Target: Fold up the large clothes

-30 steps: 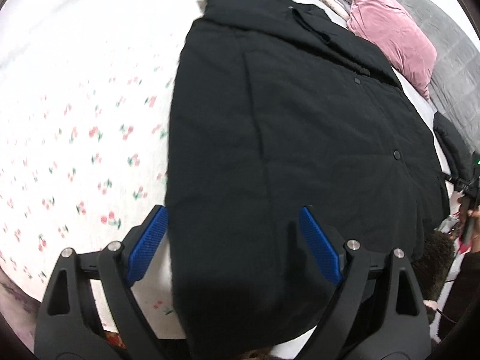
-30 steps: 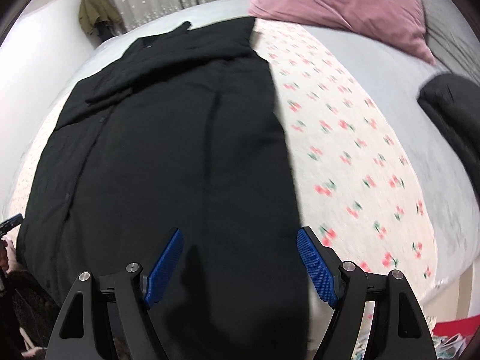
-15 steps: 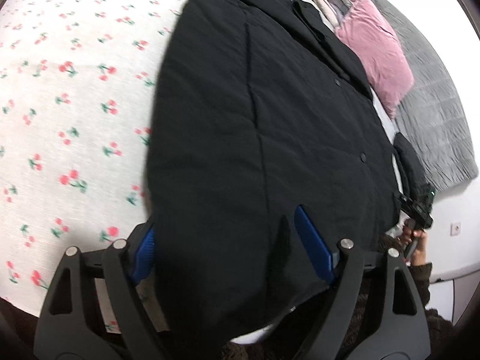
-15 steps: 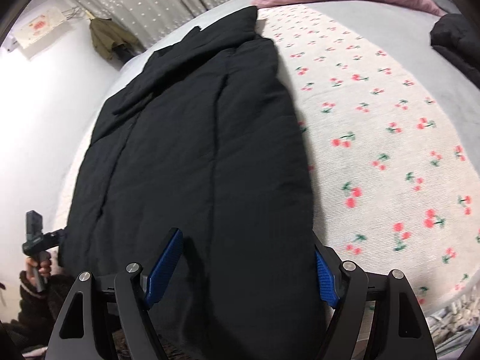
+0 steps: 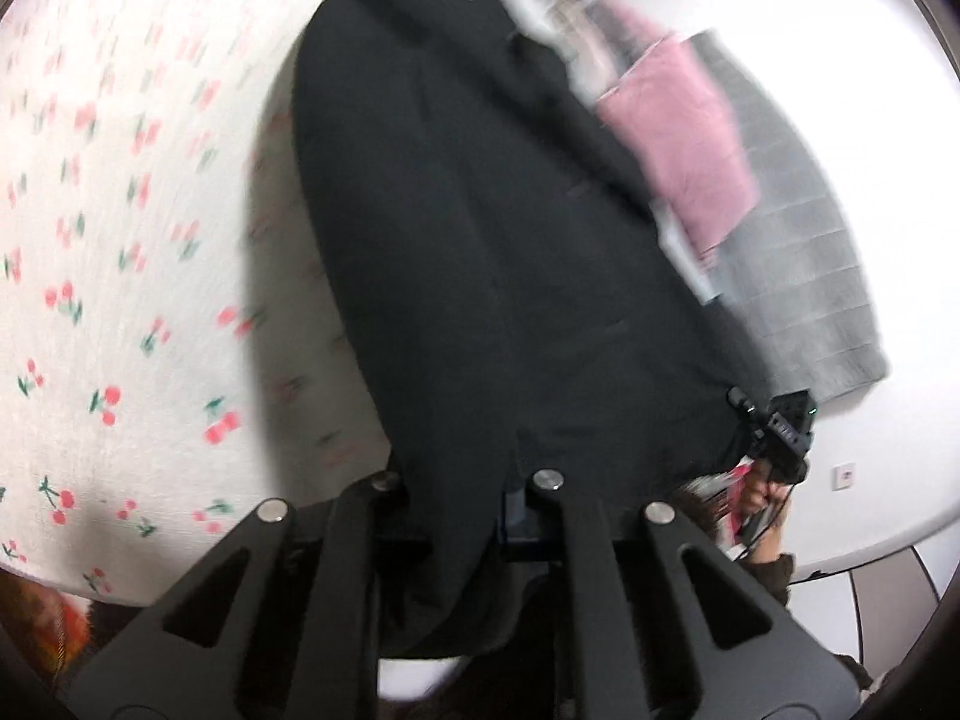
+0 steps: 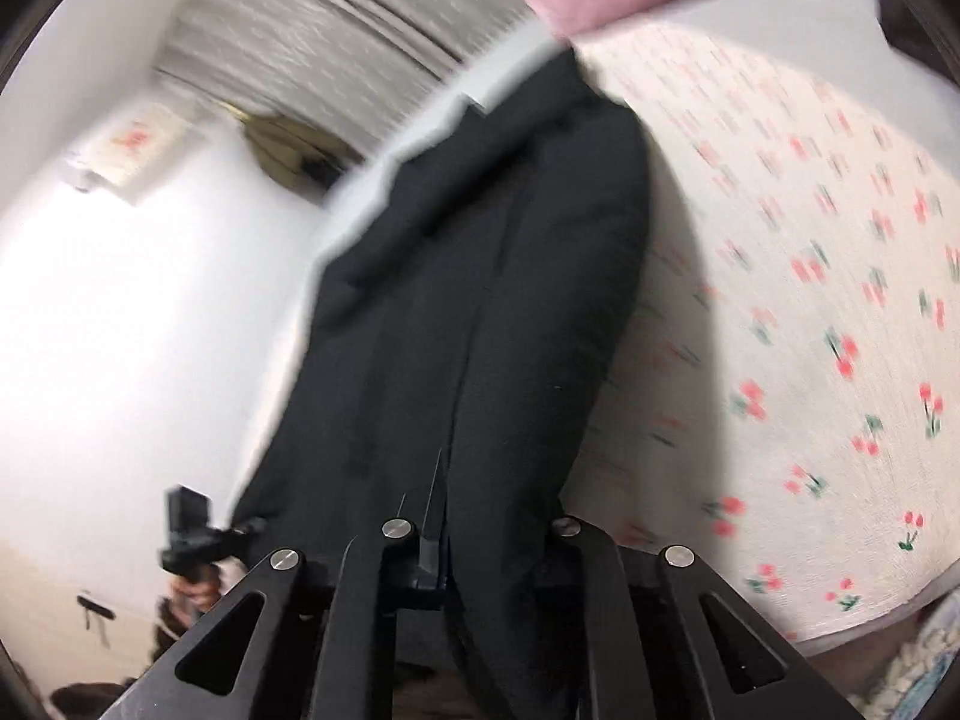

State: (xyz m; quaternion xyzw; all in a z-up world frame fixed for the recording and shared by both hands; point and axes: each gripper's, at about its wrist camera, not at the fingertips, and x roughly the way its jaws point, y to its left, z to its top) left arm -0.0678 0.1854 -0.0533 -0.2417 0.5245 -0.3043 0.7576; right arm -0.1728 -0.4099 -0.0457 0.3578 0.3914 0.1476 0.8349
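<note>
Bed (image 5: 120, 276), cherry-print sheet, carries long black coat (image 5: 480, 252) lying lengthwise; pink pillow (image 5: 684, 162) and grey quilt (image 5: 798, 276) beyond. Left gripper (image 5: 465, 492): jaws just closed, clamped on coat's near hem, angled down. Right gripper (image 6: 474, 534): jaws just closed, clamped on same hem, angled down. Frames blurred.

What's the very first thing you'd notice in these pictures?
A big black padded coat stretches down the middle of a white bedsheet printed with red cherries. The left gripper and right gripper have just been closing their jaws on its near hem. A pink velvet pillow lies at the far end.
</note>
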